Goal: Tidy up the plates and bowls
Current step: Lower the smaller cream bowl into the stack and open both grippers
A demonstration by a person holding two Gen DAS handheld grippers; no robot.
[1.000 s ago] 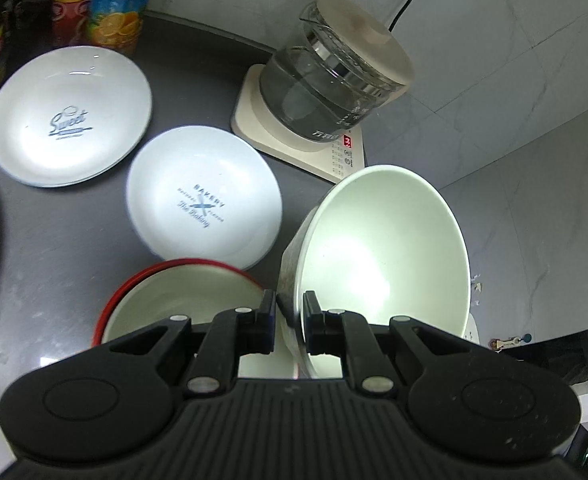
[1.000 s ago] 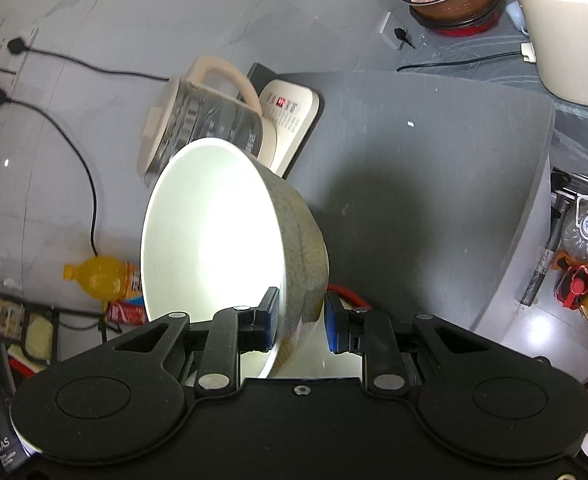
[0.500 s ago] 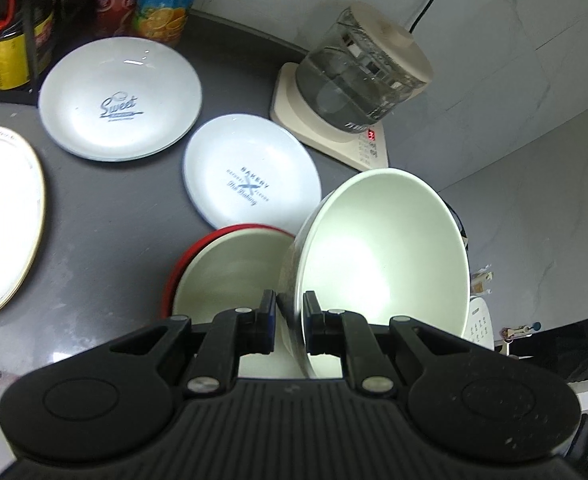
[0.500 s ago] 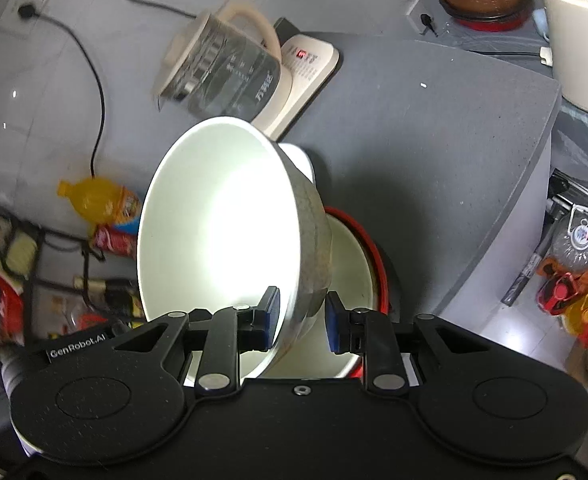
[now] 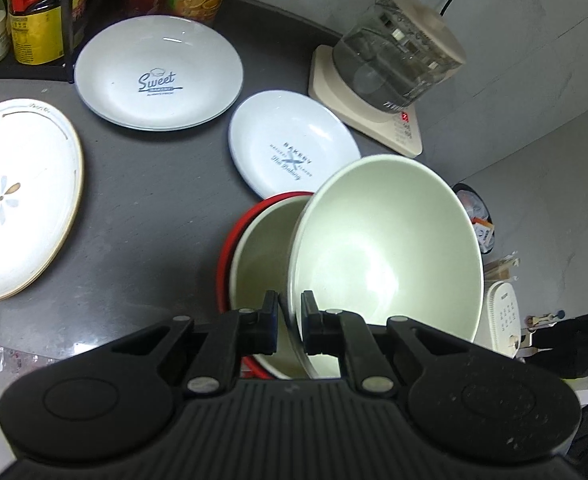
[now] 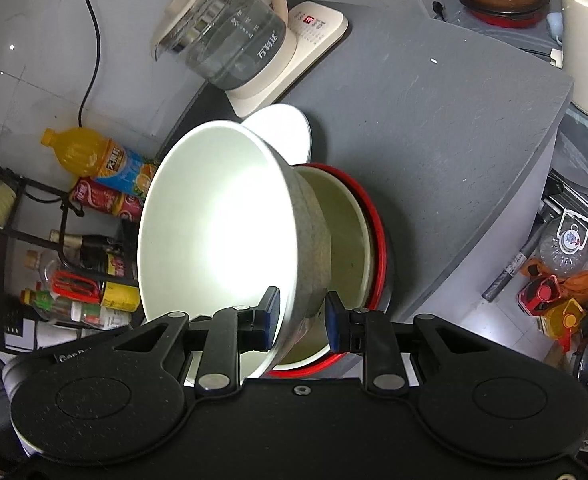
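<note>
A dark grey bench [image 6: 433, 120] meets a pale marbled wall [image 5: 533, 40]. A glass kettle [image 6: 230, 40] stands at its back edge; bottles [image 5: 34, 12] crowd a rack.

Both wrist cameras look down, close, sharing the pale bowl [image 5: 389, 248].

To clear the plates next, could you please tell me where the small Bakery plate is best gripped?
Grip the Bakery plate by its raised rim on the open left side, one finger over and one under. The red-rimmed bowl blocks its near edge, the kettle base its right.
</note>
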